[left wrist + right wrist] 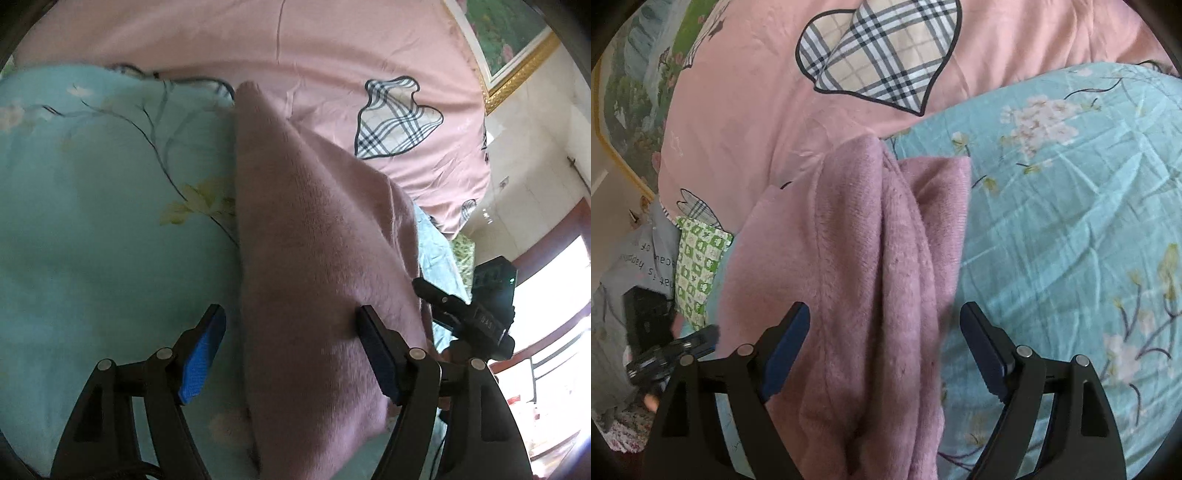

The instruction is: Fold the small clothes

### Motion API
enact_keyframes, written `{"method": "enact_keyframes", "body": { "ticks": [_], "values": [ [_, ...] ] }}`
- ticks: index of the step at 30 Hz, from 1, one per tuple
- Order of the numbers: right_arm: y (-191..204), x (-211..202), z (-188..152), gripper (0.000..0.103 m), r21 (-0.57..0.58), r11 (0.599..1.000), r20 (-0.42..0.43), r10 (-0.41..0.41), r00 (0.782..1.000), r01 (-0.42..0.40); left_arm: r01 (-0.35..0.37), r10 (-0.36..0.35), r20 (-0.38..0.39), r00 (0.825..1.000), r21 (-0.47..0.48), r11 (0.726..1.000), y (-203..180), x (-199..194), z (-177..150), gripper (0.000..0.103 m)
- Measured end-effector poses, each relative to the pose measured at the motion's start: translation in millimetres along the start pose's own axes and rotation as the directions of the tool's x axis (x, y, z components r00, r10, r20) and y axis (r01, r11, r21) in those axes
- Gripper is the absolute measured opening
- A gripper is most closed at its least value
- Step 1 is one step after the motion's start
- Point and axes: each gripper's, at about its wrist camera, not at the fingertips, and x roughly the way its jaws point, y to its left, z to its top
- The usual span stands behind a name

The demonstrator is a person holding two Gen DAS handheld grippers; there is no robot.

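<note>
we find mauve garment [871, 280] lengthwise between spread right gripper [884, 354] jaws — released; left gripper [291, 350] also spread, empty, beside it.

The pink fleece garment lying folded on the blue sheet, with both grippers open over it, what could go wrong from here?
1. The pink fleece garment lies in thick, uneven lengthwise folds; it may spring open now that both jaws stand open.
2. The left gripper has one finger against the fleece, so pulling away could drag the fold.
3. A low re-grasp by the right gripper might also pinch the blue floral sheet.
</note>
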Motion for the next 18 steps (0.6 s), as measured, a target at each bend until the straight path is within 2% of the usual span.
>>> {"method": "enact_keyframes", "body": {
  "ticks": [6,9,10,11,12,14,18],
  "values": [
    [-2.1,14.3,-0.5,0.084,-0.013,1.000,-0.017,0.006,1.000,-0.007,0.043,-0.044,-0.045,0.998,-0.020,0.999,6.2,21.7,-3.5,0.077],
    [1.2,19.4,-3.8,0.081,-0.030,0.999,-0.021,0.039,0.999,-0.039,0.069,-0.072,-0.062,0.995,-0.045,0.997,8.6,40.7,-3.7,0.073],
    [1.8,21.6,-4.5,0.061,-0.025,0.998,-0.034,0.051,0.998,-0.052,0.069,-0.071,-0.059,0.996,-0.040,0.997,7.0,41.7,-4.2,0.064],
    [1.9,24.8,-5.9,0.049,-0.009,0.998,-0.055,0.064,0.996,-0.064,0.072,-0.074,-0.057,0.996,-0.034,0.997,3.6,43.0,-4.5,0.057],
    [1.8,25.5,-7.0,0.043,0.009,0.998,-0.058,0.059,0.997,-0.058,0.077,-0.078,-0.044,0.996,-0.030,0.997,0.8,39.3,-5.4,0.054],
    [6.1,20.6,-7.6,0.038,0.022,0.998,-0.048,0.067,0.997,-0.066,0.083,-0.083,-0.022,0.996,-0.012,0.996,-5.4,30.0,-7.9,0.045],
    [37.9,1.7,-14.6,0.034,0.019,0.990,-0.035,0.141,0.989,-0.140,0.089,-0.089,0.021,0.996,0.012,0.996,-17.1,-16.0,-18.5,0.043]
  ]
}}
